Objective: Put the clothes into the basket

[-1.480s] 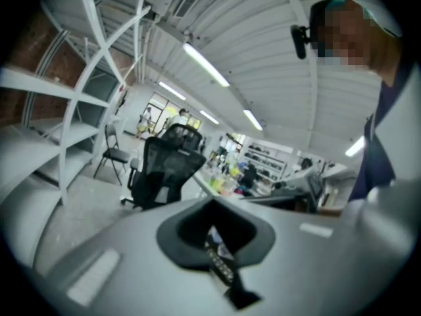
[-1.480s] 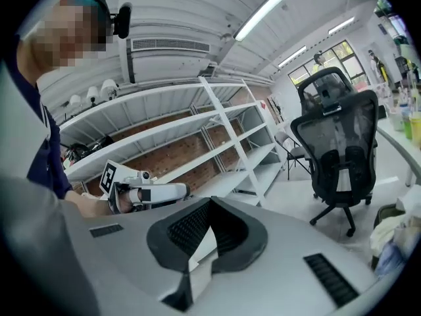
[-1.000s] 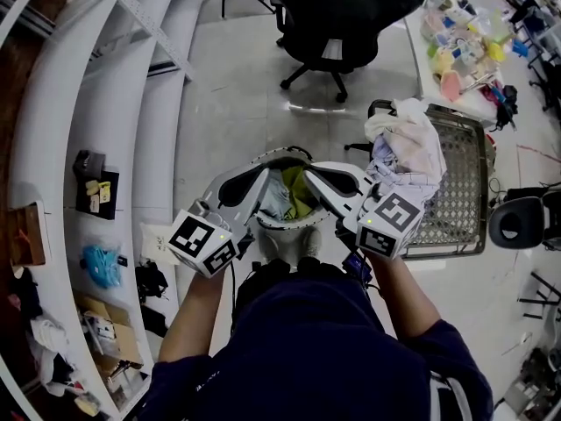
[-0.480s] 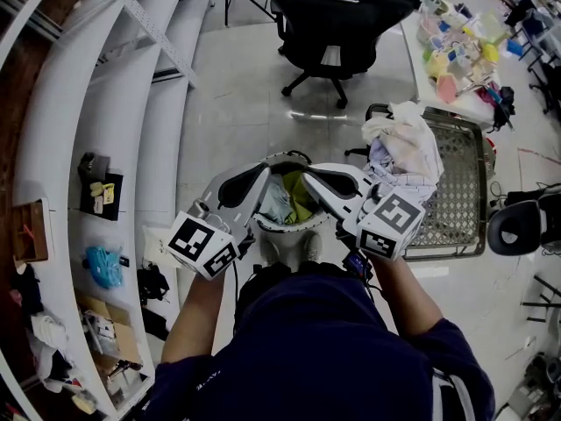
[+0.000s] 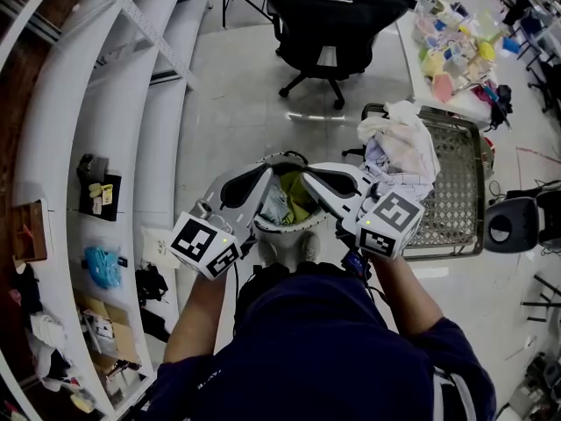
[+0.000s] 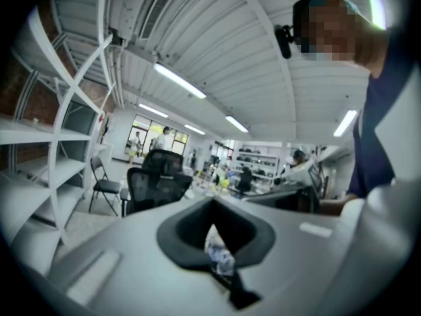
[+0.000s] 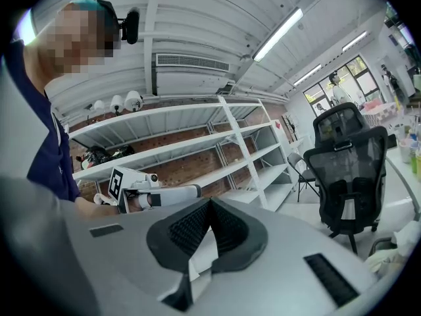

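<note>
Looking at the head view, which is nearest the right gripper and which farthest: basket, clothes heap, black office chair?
1. Basket, just beneath the right gripper.
2. Clothes heap, on the cart at right.
3. Black office chair, far ahead.

Bright ceiling strip lights point(image 6: 179, 81); fisheye-warped edges, blurred foreground.

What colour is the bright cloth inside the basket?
Yellow-green cloth in the basket; the head view shows it best.
</note>
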Demonstrator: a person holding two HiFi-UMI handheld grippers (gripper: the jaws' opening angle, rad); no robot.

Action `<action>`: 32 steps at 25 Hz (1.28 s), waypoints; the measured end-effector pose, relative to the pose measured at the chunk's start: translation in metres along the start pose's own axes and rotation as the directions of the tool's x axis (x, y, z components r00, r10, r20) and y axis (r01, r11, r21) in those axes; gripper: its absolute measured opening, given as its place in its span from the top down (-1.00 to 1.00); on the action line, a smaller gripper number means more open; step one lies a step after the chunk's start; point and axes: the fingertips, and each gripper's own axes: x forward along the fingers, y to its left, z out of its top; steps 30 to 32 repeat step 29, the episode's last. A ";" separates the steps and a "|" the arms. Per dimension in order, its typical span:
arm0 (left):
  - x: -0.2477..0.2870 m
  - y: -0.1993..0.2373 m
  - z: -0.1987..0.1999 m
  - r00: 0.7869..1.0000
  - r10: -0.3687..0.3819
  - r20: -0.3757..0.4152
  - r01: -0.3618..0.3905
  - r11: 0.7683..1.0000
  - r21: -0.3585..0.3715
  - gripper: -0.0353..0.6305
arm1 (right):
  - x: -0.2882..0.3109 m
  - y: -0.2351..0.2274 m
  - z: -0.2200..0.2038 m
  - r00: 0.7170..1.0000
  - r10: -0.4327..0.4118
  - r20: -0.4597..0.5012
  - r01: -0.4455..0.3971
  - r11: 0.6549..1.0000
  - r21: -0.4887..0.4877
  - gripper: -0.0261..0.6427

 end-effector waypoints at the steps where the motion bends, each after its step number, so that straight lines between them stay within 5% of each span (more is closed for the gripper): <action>1: 0.000 0.000 0.000 1.000 0.001 -0.001 -0.001 1.000 0.000 0.89 | 0.000 0.000 0.001 1.000 0.002 0.001 -0.002 1.000 0.000 0.90; 32: -0.003 0.005 -0.001 1.000 0.013 -0.005 -0.013 1.000 0.015 0.89 | 0.003 0.003 -0.009 0.999 0.023 -0.033 -0.022 1.000 0.007 0.90</action>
